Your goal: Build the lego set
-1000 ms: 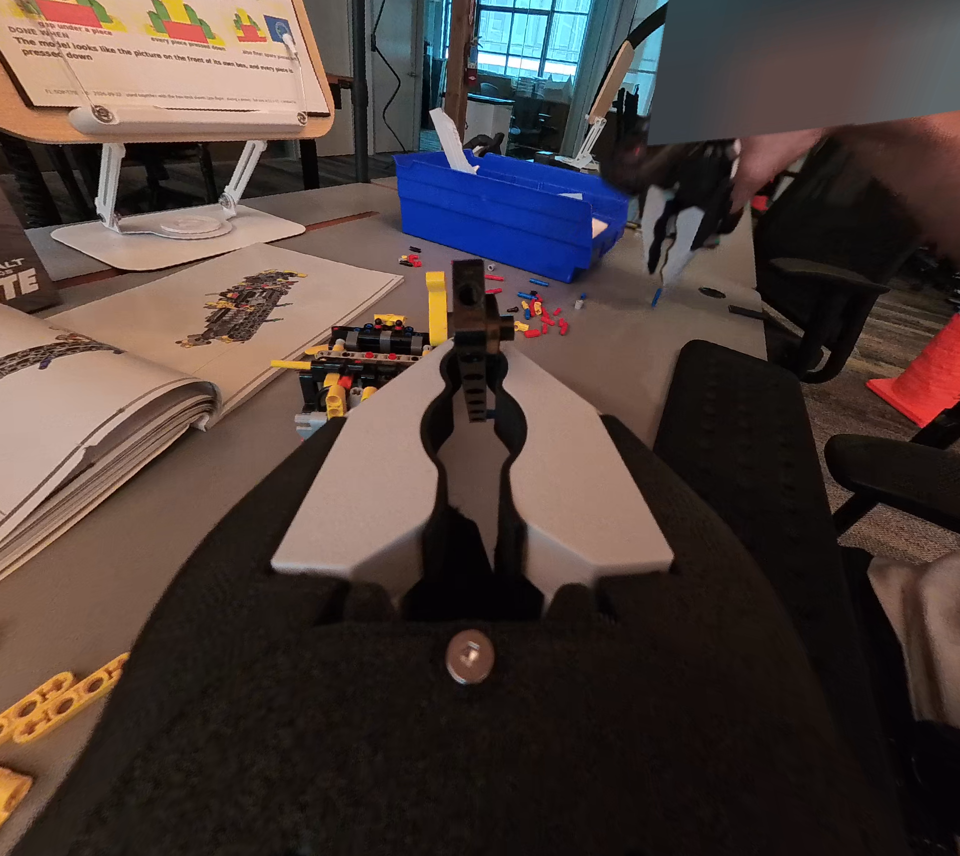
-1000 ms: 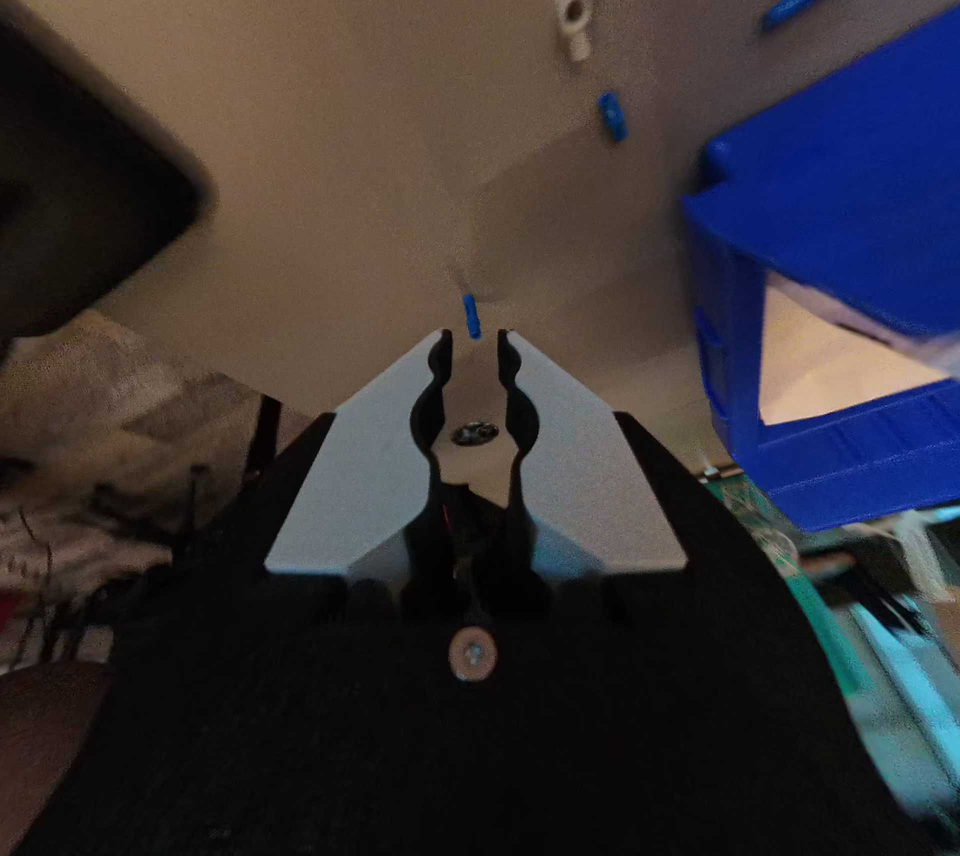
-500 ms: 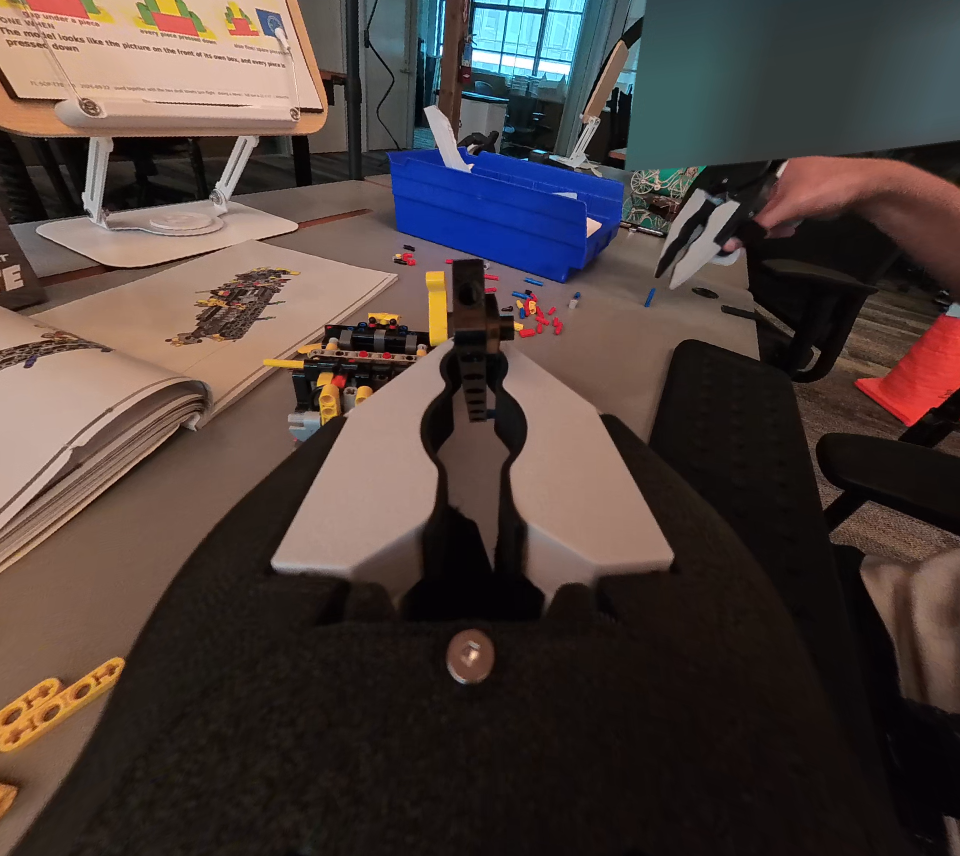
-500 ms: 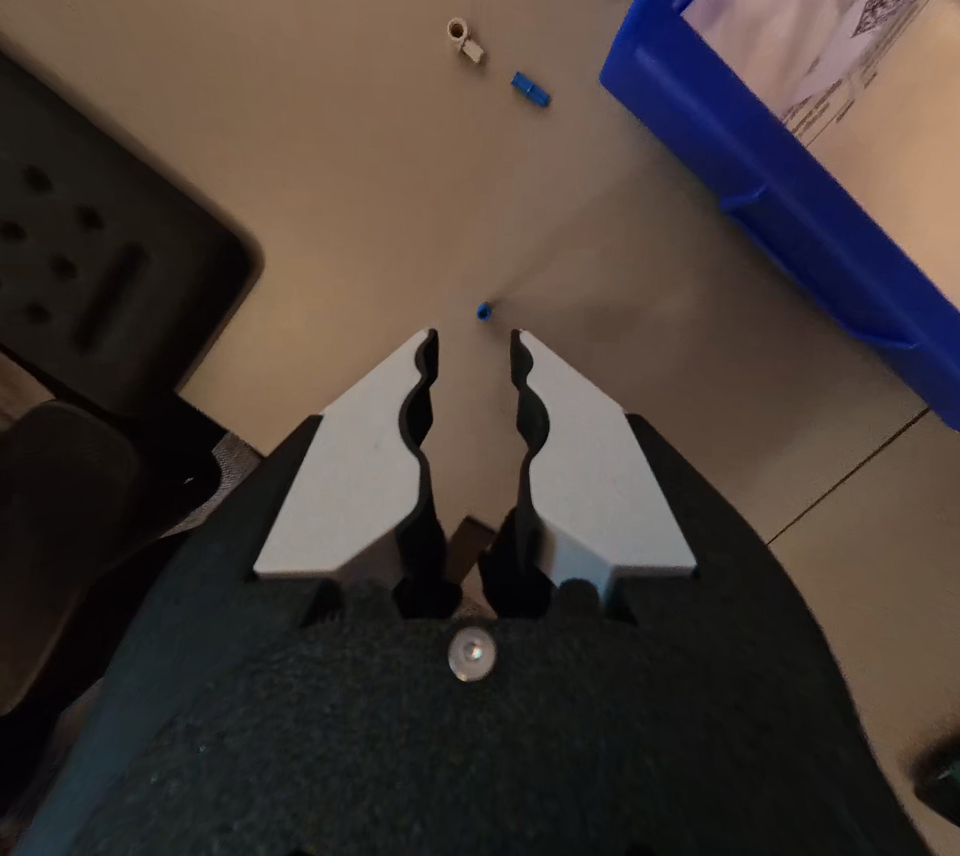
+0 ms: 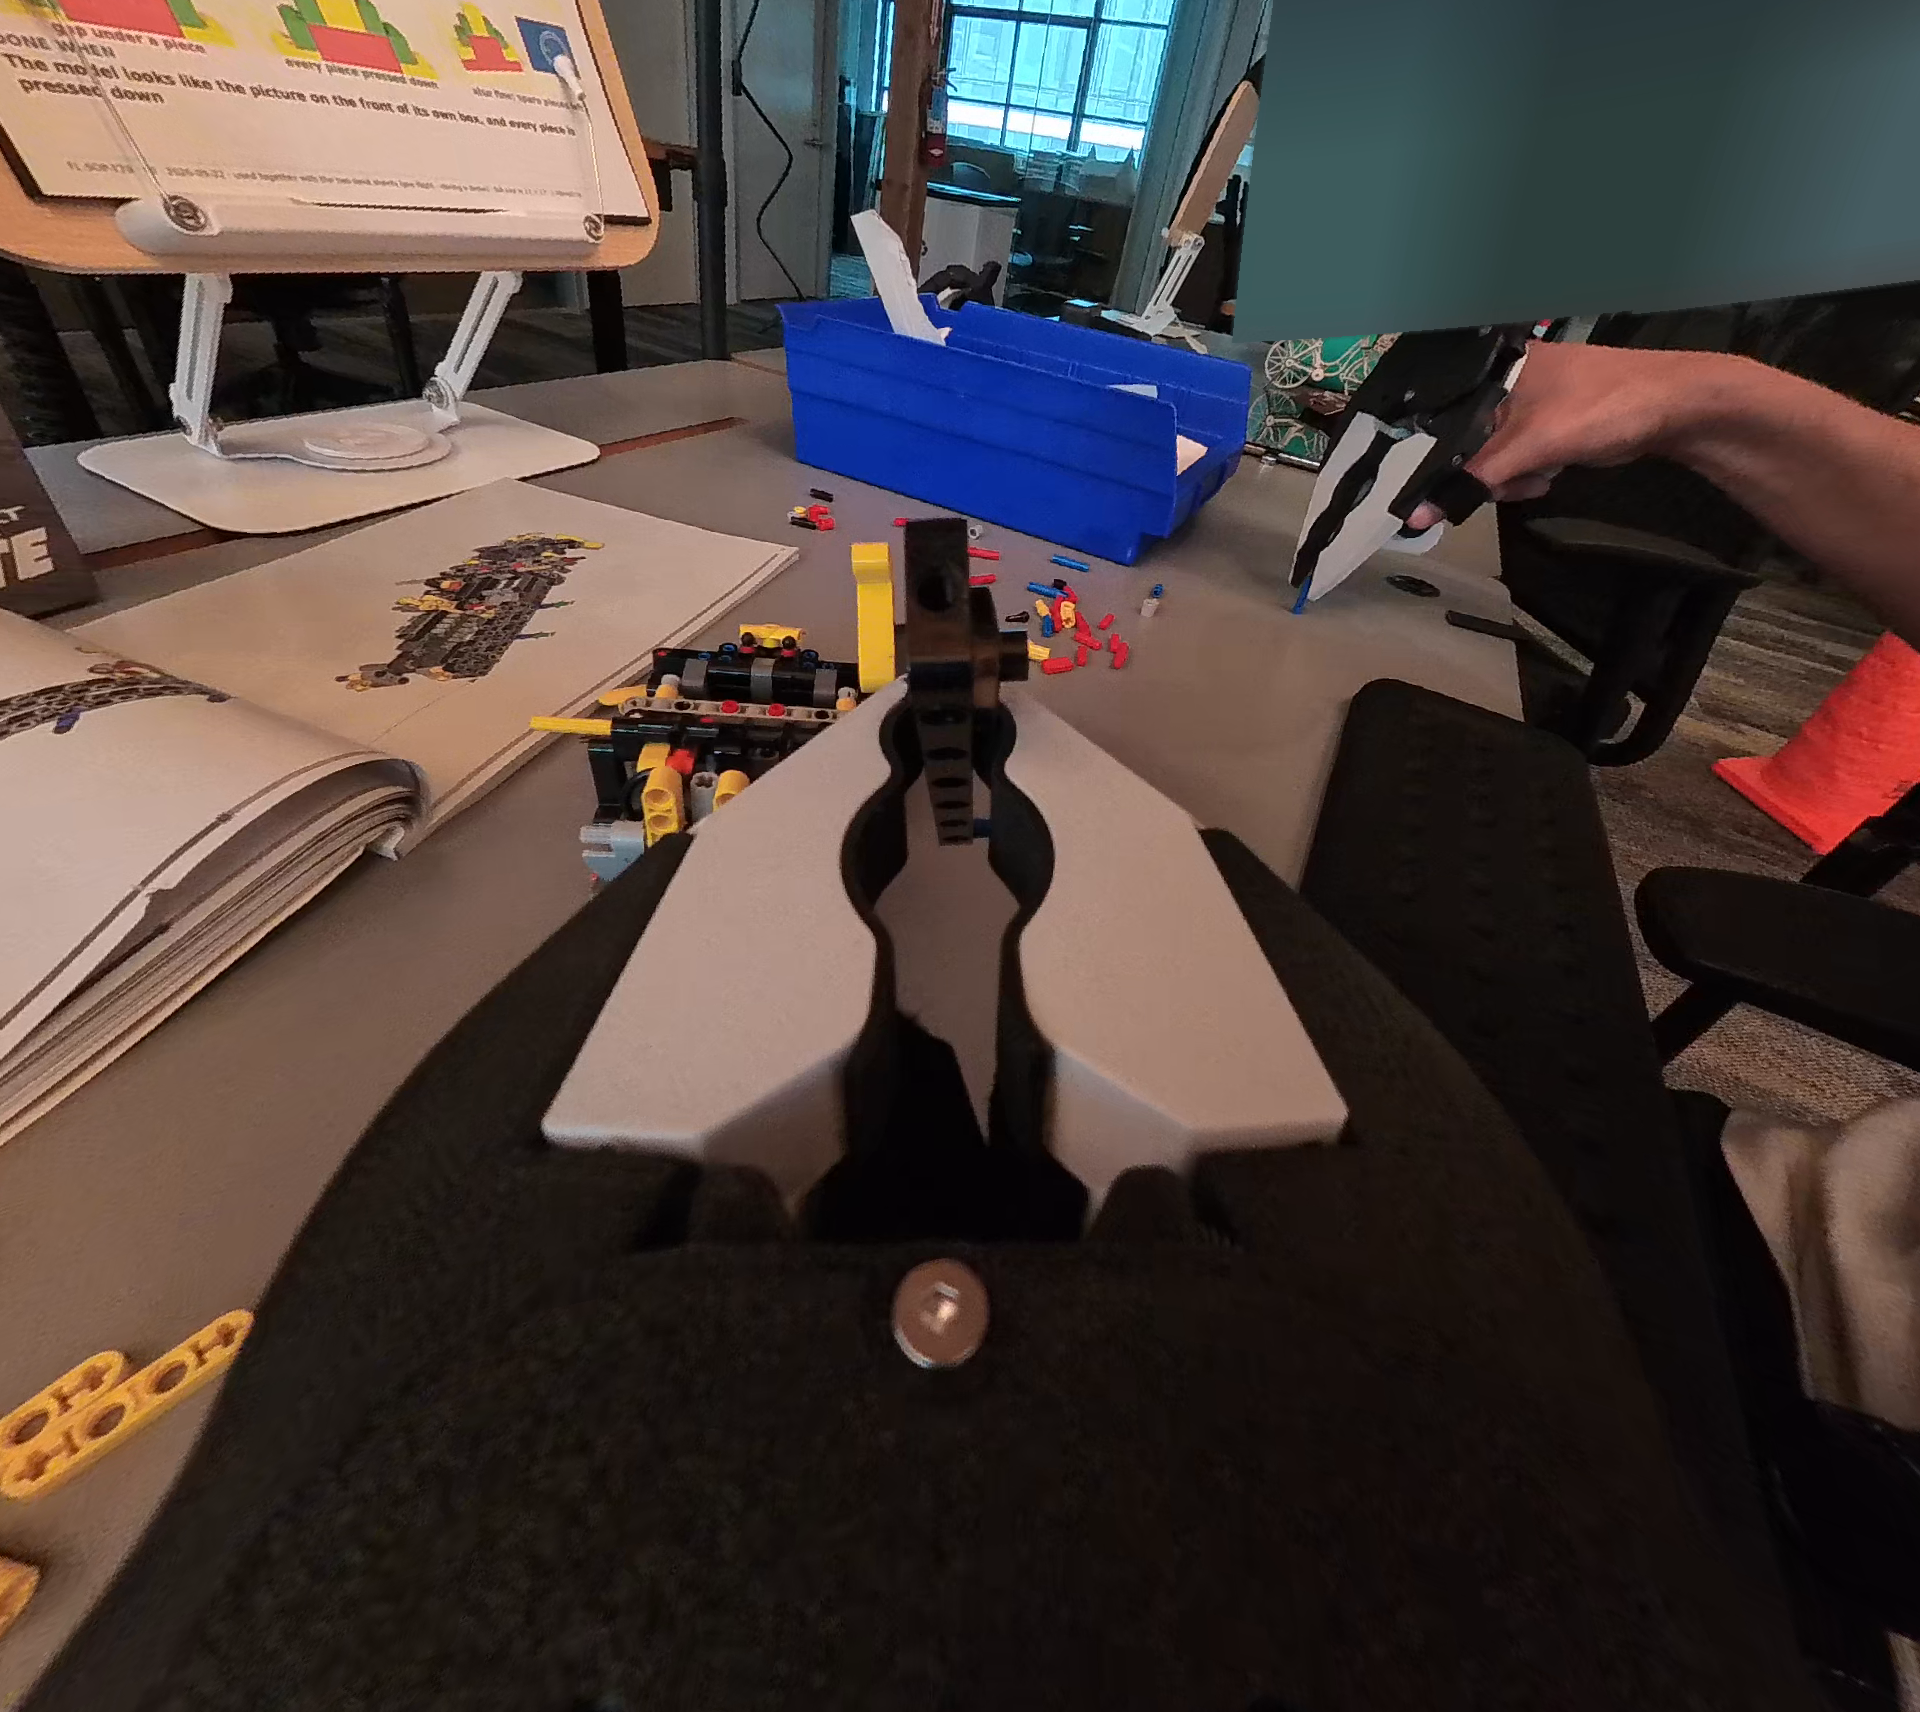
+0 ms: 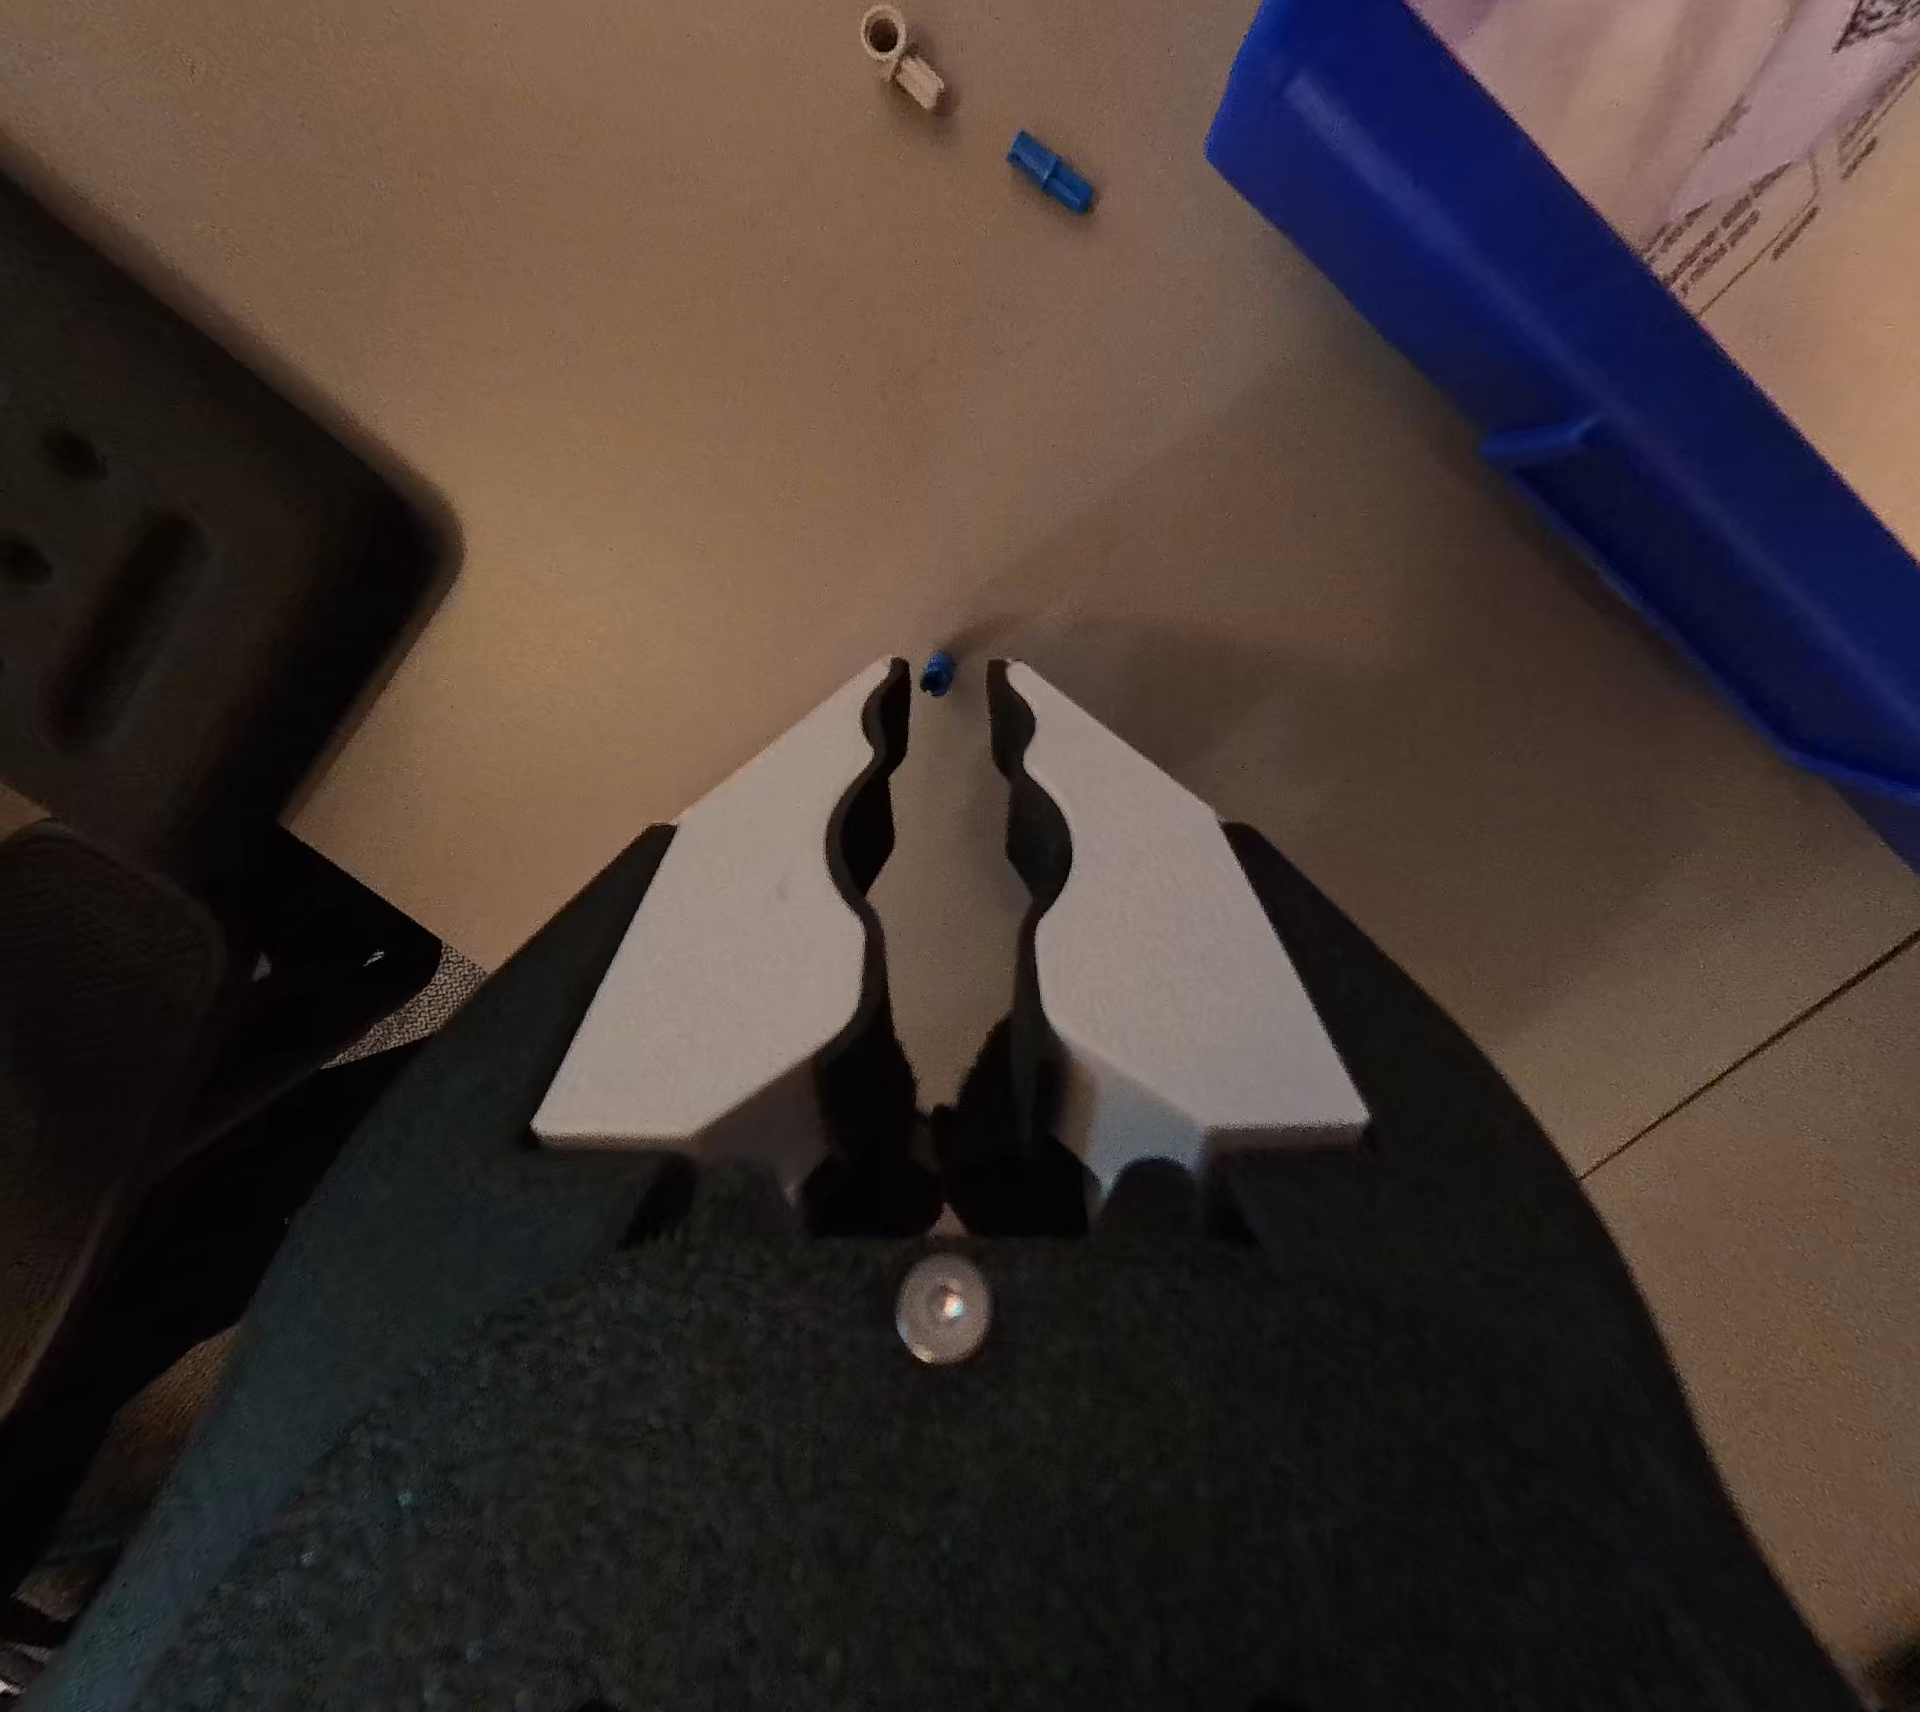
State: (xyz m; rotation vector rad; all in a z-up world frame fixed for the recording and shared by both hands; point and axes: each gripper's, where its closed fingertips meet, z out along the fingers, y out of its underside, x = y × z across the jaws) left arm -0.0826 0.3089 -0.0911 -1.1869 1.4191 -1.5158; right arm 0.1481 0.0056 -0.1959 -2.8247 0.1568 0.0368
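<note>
Your table (image 5: 1195, 706) looks smooth and matt; the blue bin (image 5: 997, 447) and scattered pieces (image 5: 1070, 634) are glossy plastic, the booklet (image 5: 208, 779) is paper, the stand's board (image 5: 613, 135) wood.

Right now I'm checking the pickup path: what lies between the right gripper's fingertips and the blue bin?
Only bare table separates the right gripper, open around a small blue pin, from the blue bin, as the right wrist view shows.

Black lego subassembly (image 5: 948, 686): a holed beam standing upright with a blocky top, clamped above the table. Partly built model (image 5: 727, 717), black, grey and yellow with an upright yellow piece, sits on the table beside the open instruction book. Small blue pin (image 6: 937, 674) stands on end on the table, apart from the scattered red, blue and yellow loose pieces (image 5: 1070, 628).
</note>
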